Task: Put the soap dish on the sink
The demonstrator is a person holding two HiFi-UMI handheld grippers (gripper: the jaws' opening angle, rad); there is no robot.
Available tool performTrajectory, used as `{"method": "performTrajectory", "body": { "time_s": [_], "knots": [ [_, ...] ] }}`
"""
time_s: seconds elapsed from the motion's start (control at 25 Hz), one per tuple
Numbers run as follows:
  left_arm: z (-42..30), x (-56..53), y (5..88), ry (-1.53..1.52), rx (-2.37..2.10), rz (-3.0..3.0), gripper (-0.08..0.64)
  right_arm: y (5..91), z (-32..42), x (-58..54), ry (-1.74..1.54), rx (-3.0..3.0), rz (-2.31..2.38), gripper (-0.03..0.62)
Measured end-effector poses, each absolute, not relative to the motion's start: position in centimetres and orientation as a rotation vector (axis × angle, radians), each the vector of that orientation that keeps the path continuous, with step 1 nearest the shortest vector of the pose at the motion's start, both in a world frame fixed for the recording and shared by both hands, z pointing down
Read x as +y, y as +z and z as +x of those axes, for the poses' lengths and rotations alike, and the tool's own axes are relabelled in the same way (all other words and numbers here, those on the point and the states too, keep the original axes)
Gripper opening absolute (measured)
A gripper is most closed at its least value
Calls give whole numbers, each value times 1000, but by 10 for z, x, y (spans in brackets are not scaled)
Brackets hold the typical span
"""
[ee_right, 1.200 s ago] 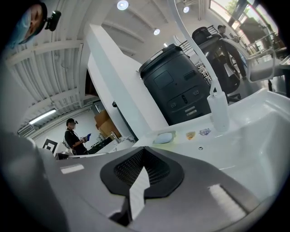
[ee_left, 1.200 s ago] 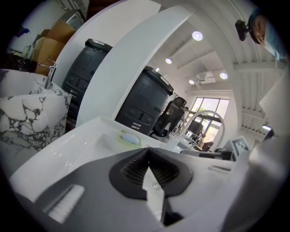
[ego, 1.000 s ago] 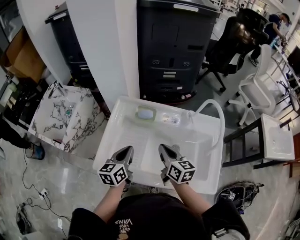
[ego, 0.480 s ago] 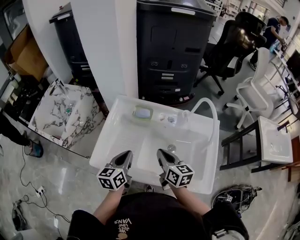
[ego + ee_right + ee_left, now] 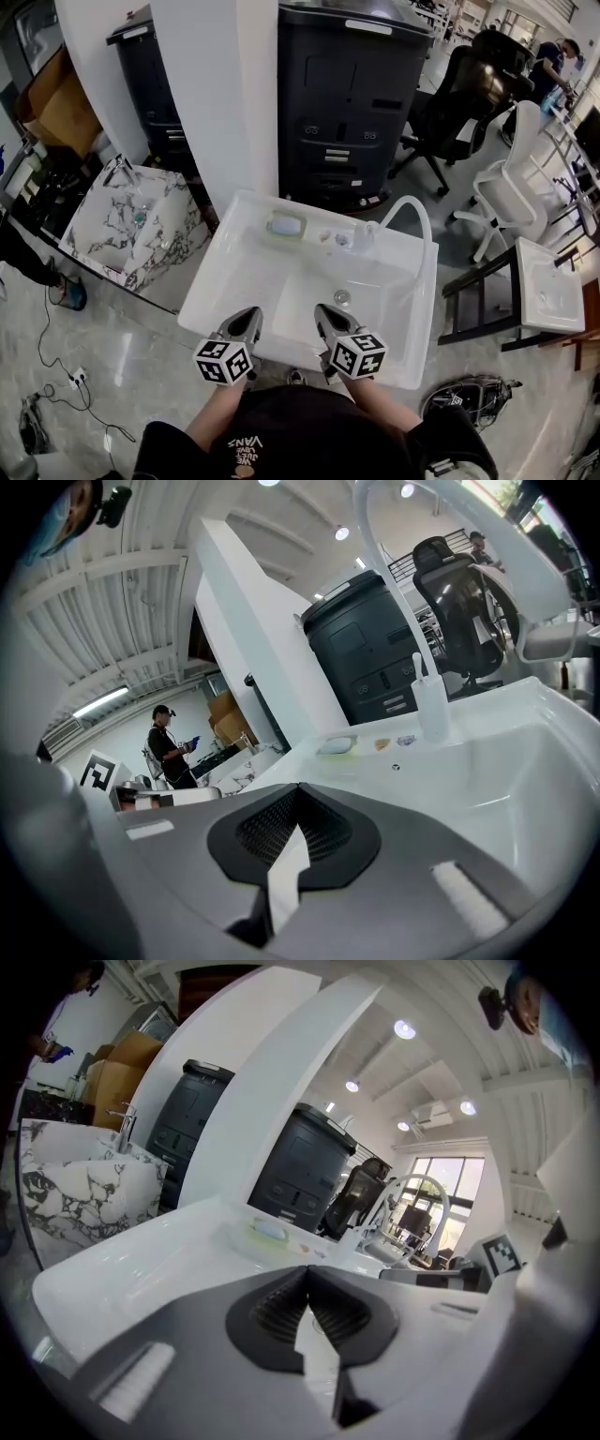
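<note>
As both grippers were held over the near rim of the white sink (image 5: 281, 277), neither carried anything; the left gripper (image 5: 249, 319) had its jaws closed together with nothing between the ribbed pads, and the right gripper (image 5: 330, 317) was in the same condition, jaws meeting at the tips and empty.

The soap dish (image 5: 286, 226), pale green with a bluish bar of soap lying in it, sat on the sink's back ledge towards the left, across the basin and well apart from both grippers; on that evidence the dish was already on the sink, and the placement appeared complete rather than pending. Two small objects (image 5: 325, 236) lay on the same ledge to the right of the dish; their kind could not be determined. Further right stood the arched white faucet (image 5: 412, 208); the drain (image 5: 342, 297) lay in the basin floor ahead of the right gripper.

Risks noted:
- should either gripper reach forward with jaws closed, the tips could push the dish rather than grasp it; it would then slide off the ledge into the basin or against the small objects beside it;
- the soap lay loose in the dish; any tilt in handling would probably tip it out, and it could slide towards the drain;
- the ledge looked smooth and glossy, so the dish would likely skid under a light knock;
- the right gripper's path to the ledge ran close to the faucet, and a careless swing could strike it.
</note>
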State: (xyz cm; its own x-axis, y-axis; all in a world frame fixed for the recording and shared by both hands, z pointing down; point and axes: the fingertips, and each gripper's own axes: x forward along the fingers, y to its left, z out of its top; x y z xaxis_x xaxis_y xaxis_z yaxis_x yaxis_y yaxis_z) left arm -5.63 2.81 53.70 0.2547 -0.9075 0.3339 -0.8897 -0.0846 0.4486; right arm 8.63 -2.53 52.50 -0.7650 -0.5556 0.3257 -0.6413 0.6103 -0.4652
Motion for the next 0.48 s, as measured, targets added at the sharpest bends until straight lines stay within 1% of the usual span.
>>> {"method": "performTrajectory", "body": {
  "time_s": [0.48],
  "knots": [
    [-52, 32, 539, -37, -1613, 1965, 52, 527, 87, -25, 871, -2680, 999, 2]
  ]
}}
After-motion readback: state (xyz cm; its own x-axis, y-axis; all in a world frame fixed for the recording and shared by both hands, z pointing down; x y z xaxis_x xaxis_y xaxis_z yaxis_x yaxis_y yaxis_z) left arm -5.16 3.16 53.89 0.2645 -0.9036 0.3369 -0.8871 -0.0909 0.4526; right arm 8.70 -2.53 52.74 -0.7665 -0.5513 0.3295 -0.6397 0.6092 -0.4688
